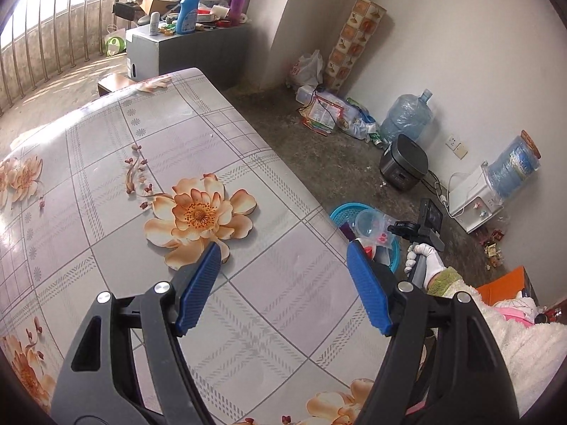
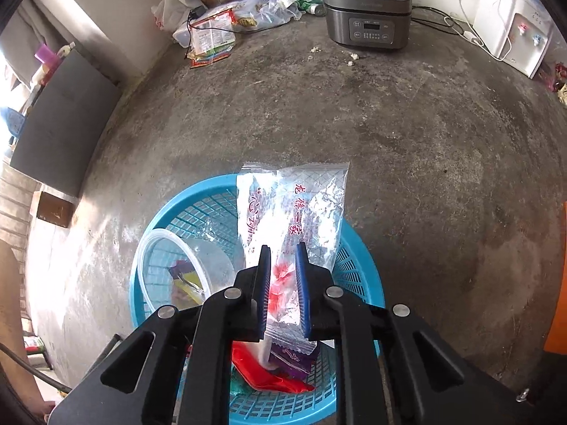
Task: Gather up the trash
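A blue mesh basket [image 2: 198, 191] stands on the concrete floor, straight below my right gripper [image 2: 282, 248]. Inside it lie a clear plastic tub [image 2: 184, 262], a red wrapper [image 2: 269, 372] and a purple wrapper [image 2: 290, 357]. A clear and silver snack wrapper [image 2: 294, 205] with red print lies over the basket and runs between the right jaws, which stand a little apart without pinching it. My left gripper [image 1: 283, 248] hangs open over the flowered table [image 1: 141, 177] with nothing between its fingers. In the left wrist view the basket [image 1: 340, 212] sits past the table's edge, beside a gloved hand [image 1: 427, 253].
A grey rice cooker [image 2: 366, 10] and a white water dispenser [image 2: 510, 35] with trailing cables stand by the far wall. A heap of plastic bags [image 2: 226, 24] lies in the corner. A grey cabinet [image 2: 60, 124] stands at the left. Small wrappers [image 1: 492, 248] litter the floor near the dispenser.
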`<state>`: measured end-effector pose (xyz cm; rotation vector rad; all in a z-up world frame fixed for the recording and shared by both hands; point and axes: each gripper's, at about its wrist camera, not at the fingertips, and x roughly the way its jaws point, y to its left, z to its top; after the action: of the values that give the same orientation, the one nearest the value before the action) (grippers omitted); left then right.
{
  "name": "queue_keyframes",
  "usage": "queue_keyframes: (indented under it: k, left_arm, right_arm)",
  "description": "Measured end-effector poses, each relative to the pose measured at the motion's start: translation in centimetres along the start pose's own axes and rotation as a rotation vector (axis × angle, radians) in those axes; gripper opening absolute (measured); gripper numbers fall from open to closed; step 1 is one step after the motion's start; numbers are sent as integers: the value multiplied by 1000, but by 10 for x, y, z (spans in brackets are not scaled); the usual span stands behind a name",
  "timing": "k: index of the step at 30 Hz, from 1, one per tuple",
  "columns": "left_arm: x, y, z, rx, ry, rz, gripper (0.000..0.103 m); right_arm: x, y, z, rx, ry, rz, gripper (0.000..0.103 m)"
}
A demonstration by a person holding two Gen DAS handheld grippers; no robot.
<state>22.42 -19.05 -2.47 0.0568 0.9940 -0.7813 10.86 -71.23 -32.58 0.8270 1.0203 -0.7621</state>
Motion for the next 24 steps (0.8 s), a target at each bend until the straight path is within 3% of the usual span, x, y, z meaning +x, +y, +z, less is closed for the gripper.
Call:
queue_keyframes:
  k: [4, 12, 16, 21, 24]
  left_arm:
    - [-1, 3, 0, -2, 1, 17, 69]
    - [0, 12, 0, -24, 8, 34, 69]
    - [0, 14, -1, -32, 7, 39, 69]
    - [-6, 16, -2, -47, -6, 27, 69]
    - [-13, 16, -3, -45, -21, 16, 69]
  right_arm:
    - [38, 6, -4, -44, 93, -75, 13]
    - [83, 0, -10, -6, 225, -103, 13]
    - [88, 0, -6, -12, 226, -131, 14]
    - [55, -6, -5, 24, 148, -34, 29]
    - [24, -13, -11, 25, 93, 10, 29]
